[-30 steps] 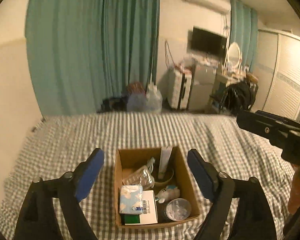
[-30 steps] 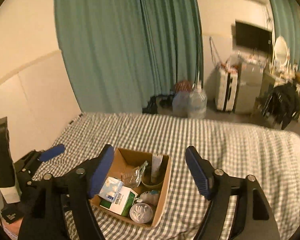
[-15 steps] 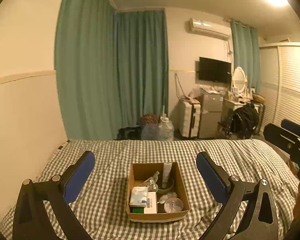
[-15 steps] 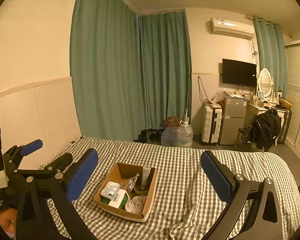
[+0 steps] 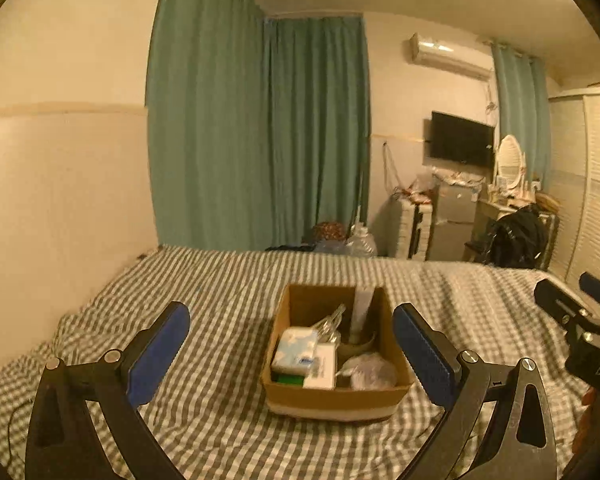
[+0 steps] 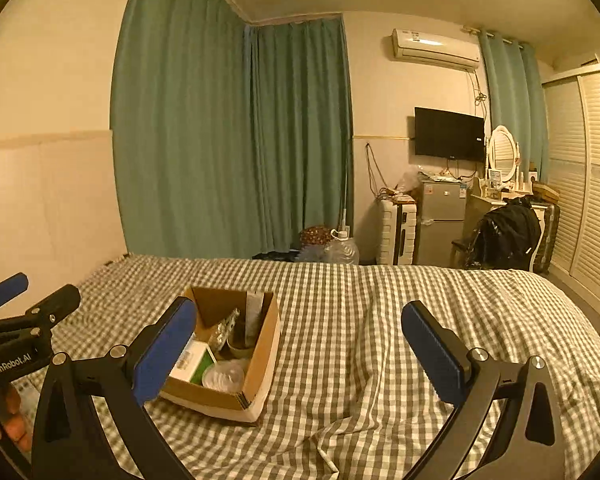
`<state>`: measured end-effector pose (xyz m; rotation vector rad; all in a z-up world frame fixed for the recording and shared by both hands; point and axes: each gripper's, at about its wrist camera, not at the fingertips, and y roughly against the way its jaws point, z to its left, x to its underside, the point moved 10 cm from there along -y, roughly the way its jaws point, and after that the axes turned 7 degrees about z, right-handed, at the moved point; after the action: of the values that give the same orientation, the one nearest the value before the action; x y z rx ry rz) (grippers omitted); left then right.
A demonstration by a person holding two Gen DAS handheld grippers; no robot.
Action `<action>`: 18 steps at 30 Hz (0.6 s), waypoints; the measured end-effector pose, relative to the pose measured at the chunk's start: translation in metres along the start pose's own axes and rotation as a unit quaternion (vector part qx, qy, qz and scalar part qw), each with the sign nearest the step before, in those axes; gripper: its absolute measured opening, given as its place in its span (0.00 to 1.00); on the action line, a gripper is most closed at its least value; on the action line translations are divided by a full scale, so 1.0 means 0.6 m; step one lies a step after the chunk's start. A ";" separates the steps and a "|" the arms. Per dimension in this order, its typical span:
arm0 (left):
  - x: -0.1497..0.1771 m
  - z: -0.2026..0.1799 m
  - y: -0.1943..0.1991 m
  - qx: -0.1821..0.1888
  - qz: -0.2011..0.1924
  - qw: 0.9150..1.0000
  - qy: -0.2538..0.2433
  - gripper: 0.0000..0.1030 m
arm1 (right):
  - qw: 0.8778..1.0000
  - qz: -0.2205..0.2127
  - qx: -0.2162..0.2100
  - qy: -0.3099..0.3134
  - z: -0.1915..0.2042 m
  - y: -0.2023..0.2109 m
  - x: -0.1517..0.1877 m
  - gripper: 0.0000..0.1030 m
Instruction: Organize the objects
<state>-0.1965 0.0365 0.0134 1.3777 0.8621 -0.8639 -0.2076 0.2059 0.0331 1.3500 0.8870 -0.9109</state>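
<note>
Blue-padded, both claws: left claw (image 5: 291,344) gaping wide, gripping nothing, touching nothing, hovering above the bed (image 5: 228,280) with its two pads (image 5: 158,354) flanking the cardboard box (image 5: 336,396) in the left wrist view. Right claw (image 6: 299,346) likewise spread wide and empty, hanging over bare checked cover, its left pad (image 6: 164,354) overlapping the near left corner of the box (image 6: 260,360) in its own view without clearly touching it. Appearing at the edge of each other's picture: right claw (image 5: 580,304) at the far right of the left view, left claw (image 6: 24,300) at the far left of the right view, with fingertips of a hand (image 6: 14,428) showing below it.

Sitting on the grey-and-white checked bed, one open cardboard box, roughly mid-mattress, holding a jumble: one light blue-and-white packet (image 5: 296,350) lying on one white-and-green carton (image 5: 320,368), one round clear lid or tub (image 5: 374,370) at the near right corner, one bowl (image 5: 358,344) with one pale upright tube (image 5: 362,308) standing in it, and crinkled clear wrapping (image 5: 330,322) toward the back. Exact count of smaller pieces hard to tell.

Beyond the bed: teal curtains (image 6: 228,140), one wall television (image 6: 449,134), one air conditioner (image 6: 434,49), one small fridge (image 6: 442,220), one white suitcase (image 6: 396,230), one oval mirror (image 6: 502,152).
</note>
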 end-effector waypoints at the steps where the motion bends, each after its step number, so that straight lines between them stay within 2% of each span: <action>1: 0.014 0.004 -0.009 -0.003 0.004 1.000 0.001 1.00 | 1.000 0.000 0.002 0.002 0.001 -0.009 0.010 1.00; 8: 0.087 0.032 -0.059 0.005 0.045 0.999 0.027 1.00 | 0.999 0.019 0.022 0.028 0.010 -0.063 0.067 1.00; 15: 0.103 0.026 -0.055 0.001 0.052 0.999 -0.002 1.00 | 0.999 0.044 0.015 0.015 0.015 -0.083 0.093 1.00; 18: 0.102 0.026 -0.049 0.005 0.053 0.999 0.000 1.00 | 0.999 0.044 0.018 0.019 0.018 -0.082 0.096 1.00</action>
<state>-0.1954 0.0202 -0.0543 1.4195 0.7784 -0.7872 -0.2296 0.1930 -0.0391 1.4309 0.8365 -0.8387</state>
